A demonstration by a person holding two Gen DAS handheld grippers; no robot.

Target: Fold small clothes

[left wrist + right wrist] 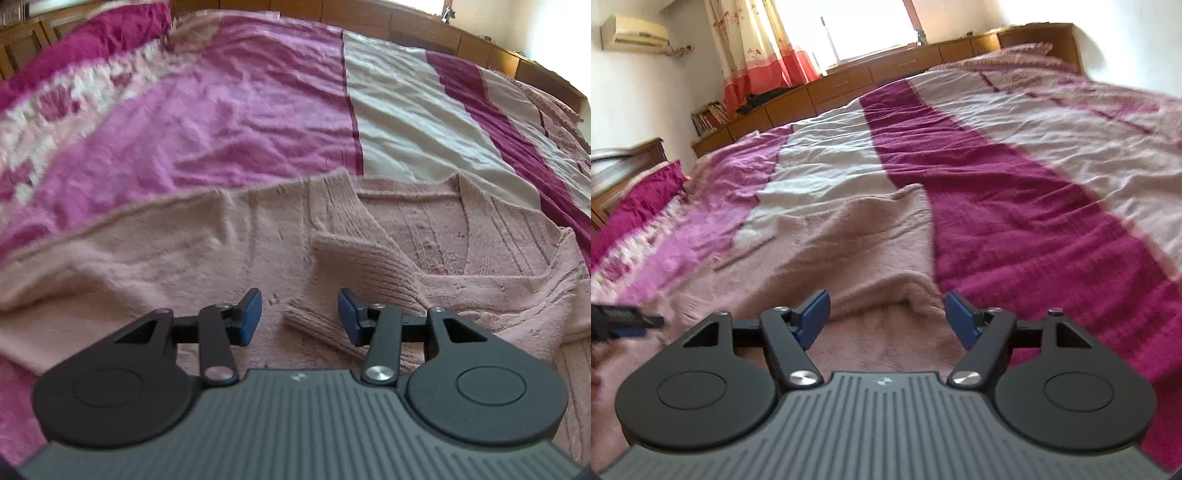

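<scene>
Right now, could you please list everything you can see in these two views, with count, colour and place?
Knit sweater: one, pale pink, spread on the bed with a sleeve folded across its front.
Bedspread: one, magenta, pink and white stripes, under the sweater.
Wooden cabinets: one row, brown, along the wall below the window.
Curtain: one, cream and red, beside the window.
Air conditioner: one, cream, high on the wall.
Books: several, mixed colours, at the end of the cabinets.
Left gripper: one, black with blue fingers, open above the sleeve cuff.
Right gripper: one, black with blue fingers, open over the sweater's edge.
</scene>
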